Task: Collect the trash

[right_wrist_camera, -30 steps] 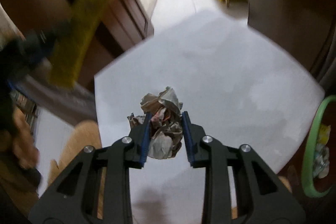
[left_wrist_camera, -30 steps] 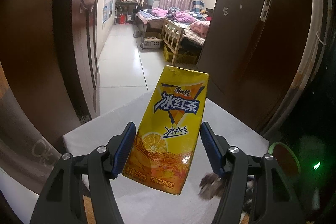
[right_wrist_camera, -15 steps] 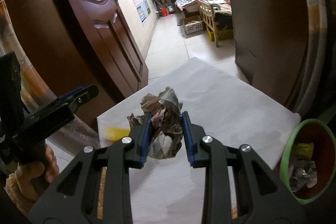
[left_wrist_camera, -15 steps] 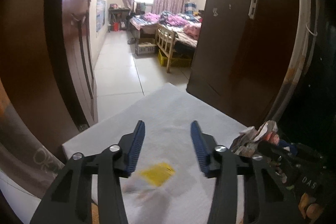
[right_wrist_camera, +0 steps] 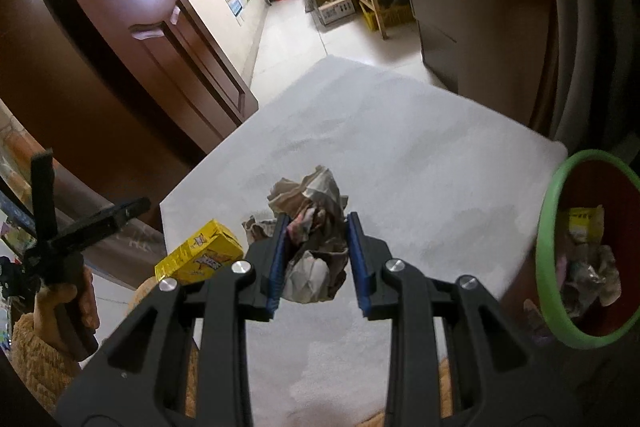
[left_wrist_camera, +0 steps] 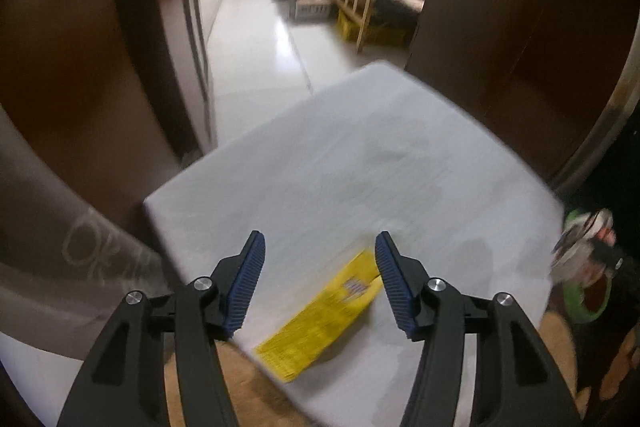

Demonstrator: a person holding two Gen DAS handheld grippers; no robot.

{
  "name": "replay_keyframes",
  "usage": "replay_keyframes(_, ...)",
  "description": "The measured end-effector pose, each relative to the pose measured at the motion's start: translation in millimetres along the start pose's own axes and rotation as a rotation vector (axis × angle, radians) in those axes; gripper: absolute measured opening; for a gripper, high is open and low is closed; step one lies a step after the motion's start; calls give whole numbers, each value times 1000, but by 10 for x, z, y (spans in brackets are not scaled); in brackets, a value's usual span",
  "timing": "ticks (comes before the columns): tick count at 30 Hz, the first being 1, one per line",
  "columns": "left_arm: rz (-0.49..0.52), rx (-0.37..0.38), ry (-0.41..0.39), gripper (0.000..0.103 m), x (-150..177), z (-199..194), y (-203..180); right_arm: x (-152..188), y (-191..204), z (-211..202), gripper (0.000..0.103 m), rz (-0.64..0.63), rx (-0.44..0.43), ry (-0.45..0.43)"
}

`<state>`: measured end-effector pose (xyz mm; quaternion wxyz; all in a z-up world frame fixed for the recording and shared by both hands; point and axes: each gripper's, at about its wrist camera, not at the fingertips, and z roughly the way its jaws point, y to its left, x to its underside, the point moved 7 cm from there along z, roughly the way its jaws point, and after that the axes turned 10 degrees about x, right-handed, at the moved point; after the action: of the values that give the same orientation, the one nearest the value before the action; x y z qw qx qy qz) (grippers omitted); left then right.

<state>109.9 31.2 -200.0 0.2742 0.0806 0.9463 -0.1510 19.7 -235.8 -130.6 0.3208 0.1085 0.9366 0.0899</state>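
Between the blue pads of the right hand-held gripper (right_wrist_camera: pixel 316 259), a crumpled paper wad (right_wrist_camera: pixel 310 223) is being held clenched, raised above the white surface (right_wrist_camera: pixel 400 147). Judged from its creases, the wad is handling as light and soft; it is compressing under the pads, so a grip across its bulk, as now, is looking adequate.

The left hand-held gripper (left_wrist_camera: pixel 318 279) is released, its jaws opening, with nothing pressed between them. Beyond and below it, a yellow drink carton (left_wrist_camera: pixel 324 315) is lying flat at the near edge of the surface, one end overhanging slightly. The carton is appearing light and fairly stiff, probably empty; its smooth printed faces may be slippery, so a hold across the narrow sides is seeming best.

The right wrist view is showing what the left barely does: the green-rimmed bin (right_wrist_camera: pixel 548 211) just off the right corner of the surface, already holding a carton and paper scraps. The left wrist view is showing the carton's full length, where the right view is giving only its end.
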Motion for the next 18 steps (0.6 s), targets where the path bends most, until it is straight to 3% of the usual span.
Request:
replay_keyframes(3, 67, -23, 82, 63, 163, 123, 65, 56, 56, 77, 29, -5, -12, 23)
replay_keyframes(8, 124, 46, 184, 70, 351, 345, -75, 155, 131, 185, 29, -11, -26, 56)
replay_keyframes(13, 135, 37, 246, 69, 466, 609, -136, 203, 152, 216, 29, -16, -31, 73)
replay_keyframes(18, 100, 48, 225, 38, 500, 599, -153, 188, 90, 203, 29, 5, -31, 64)
